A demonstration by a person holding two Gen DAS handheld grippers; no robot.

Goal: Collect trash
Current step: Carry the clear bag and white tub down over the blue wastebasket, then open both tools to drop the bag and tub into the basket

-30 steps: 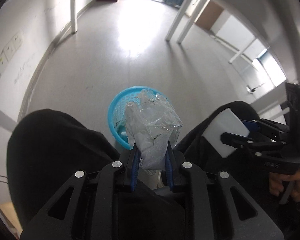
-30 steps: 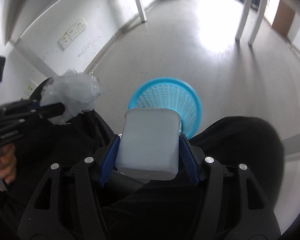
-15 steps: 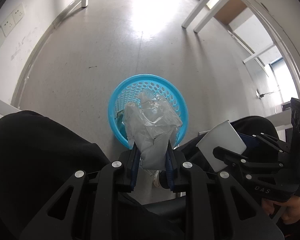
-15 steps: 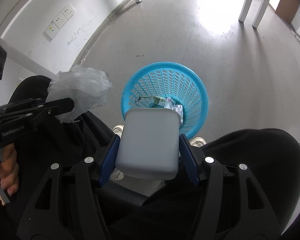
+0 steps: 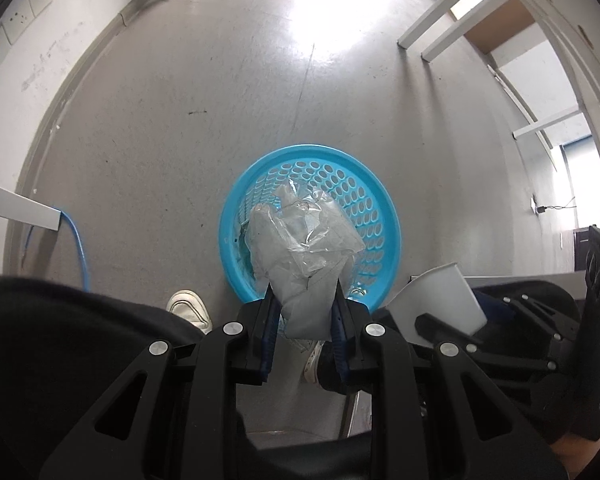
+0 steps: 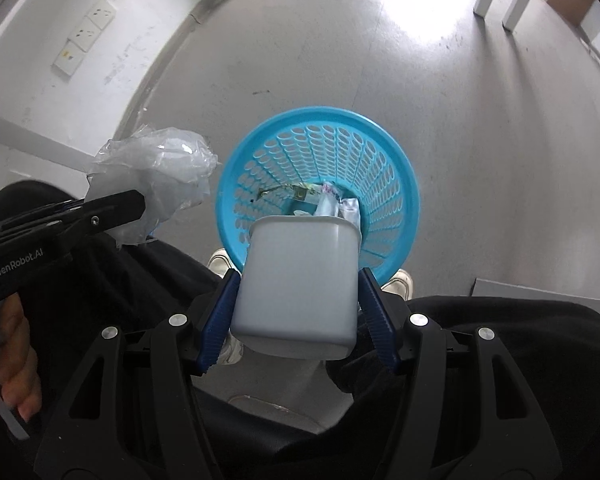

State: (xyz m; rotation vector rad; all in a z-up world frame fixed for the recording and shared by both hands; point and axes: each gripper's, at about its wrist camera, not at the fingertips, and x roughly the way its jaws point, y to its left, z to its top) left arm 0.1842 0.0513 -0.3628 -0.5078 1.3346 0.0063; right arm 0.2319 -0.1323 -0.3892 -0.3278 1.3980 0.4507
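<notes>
Now left gripper clamps crumpled plastic bag, right gripper grips white tub, both above blue basket

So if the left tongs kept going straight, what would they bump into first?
Probably the blue basket. The left tongs, shut on the plastic bag, point into its open mouth, though depth is hard to judge.

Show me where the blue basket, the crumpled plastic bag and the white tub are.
blue basket (image 6: 396,168): right wrist view, on its perforated inner wall.
crumpled plastic bag (image 5: 300,240): left wrist view, on the crinkled middle above the claw.
white tub (image 6: 298,284): right wrist view, on its flat side wall.
</notes>
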